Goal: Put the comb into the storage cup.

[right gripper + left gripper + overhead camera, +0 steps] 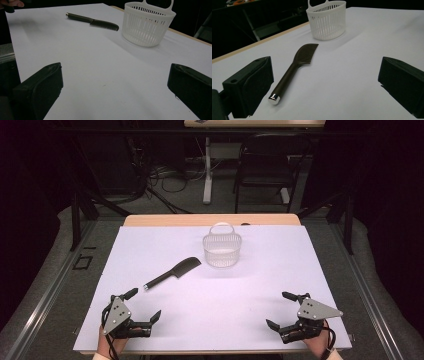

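A black comb (172, 272) with a silver-capped handle lies flat on the white table cover (260, 285), left of centre, handle end towards me. It also appears in the left gripper view (294, 67) and the right gripper view (92, 21). Behind it stands an empty white slotted basket (222, 249) (327, 21) (148, 23) with a loop handle. My left gripper (145, 305) (324, 82) rests open at the near left, just short of the comb's handle tip. Open too, with nothing between its jaws, is my right gripper (281, 310) (115, 82) at the near right.
The wooden table edge (210, 220) shows beyond the white cover. Past the table are a dark folding chair (265, 170), a white desk leg (207, 170) and cables on the floor. Black stands (75, 215) flank the table's left and right.
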`<state>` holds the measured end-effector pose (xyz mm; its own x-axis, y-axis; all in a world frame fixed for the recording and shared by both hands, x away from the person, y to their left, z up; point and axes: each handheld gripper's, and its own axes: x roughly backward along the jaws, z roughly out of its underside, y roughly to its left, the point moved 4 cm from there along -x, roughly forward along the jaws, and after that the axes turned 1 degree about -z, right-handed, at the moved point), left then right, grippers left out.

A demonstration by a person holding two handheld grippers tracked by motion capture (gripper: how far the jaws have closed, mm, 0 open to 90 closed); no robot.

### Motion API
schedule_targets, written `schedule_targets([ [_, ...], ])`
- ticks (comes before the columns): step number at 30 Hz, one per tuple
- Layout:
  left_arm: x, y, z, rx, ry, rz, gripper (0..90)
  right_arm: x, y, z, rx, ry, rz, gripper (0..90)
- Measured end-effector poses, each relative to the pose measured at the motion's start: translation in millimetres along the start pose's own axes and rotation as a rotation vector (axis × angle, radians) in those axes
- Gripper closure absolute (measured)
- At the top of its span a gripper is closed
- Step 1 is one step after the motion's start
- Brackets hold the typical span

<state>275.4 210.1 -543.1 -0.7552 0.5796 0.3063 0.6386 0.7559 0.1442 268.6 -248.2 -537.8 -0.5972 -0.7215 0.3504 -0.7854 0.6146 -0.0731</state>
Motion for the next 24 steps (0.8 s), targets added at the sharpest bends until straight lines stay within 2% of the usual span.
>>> schedule_targets([
  [5, 0.4, 0.4, -2.7, -0.005, 0.011, -0.011, 0.0, -1.0, 1.0, 0.0, 0.006, 0.011, 0.0, 0.0],
  [12, -5.3, 2.5, -7.2, -0.002, 0.092, 0.007, 0.0, -1.4, 2.1, 0.0, 0.0, 0.013, -0.013, 0.0],
  [17, -11.2, 6.0, -10.9, -0.004, 0.132, -0.006, 0.2, -1.7, 2.4, -0.4, -0.004, 0.011, -0.016, 0.0],
  [21, -15.8, 8.2, -14.5, -0.035, 0.167, -0.01, 0.2, -1.9, 2.5, -0.5, 0.0, 0.012, -0.014, 0.0],
  [23, -20.8, 9.6, -14.4, -0.063, 0.216, -0.015, 0.5, -2.0, 2.6, -0.1, -0.003, 0.016, -0.017, 0.0],
  [24, -23.5, 10.4, -14.4, -0.074, 0.225, -0.018, 0.5, -2.0, 3.2, 0.3, -0.013, 0.02, -0.021, 0.0],
])
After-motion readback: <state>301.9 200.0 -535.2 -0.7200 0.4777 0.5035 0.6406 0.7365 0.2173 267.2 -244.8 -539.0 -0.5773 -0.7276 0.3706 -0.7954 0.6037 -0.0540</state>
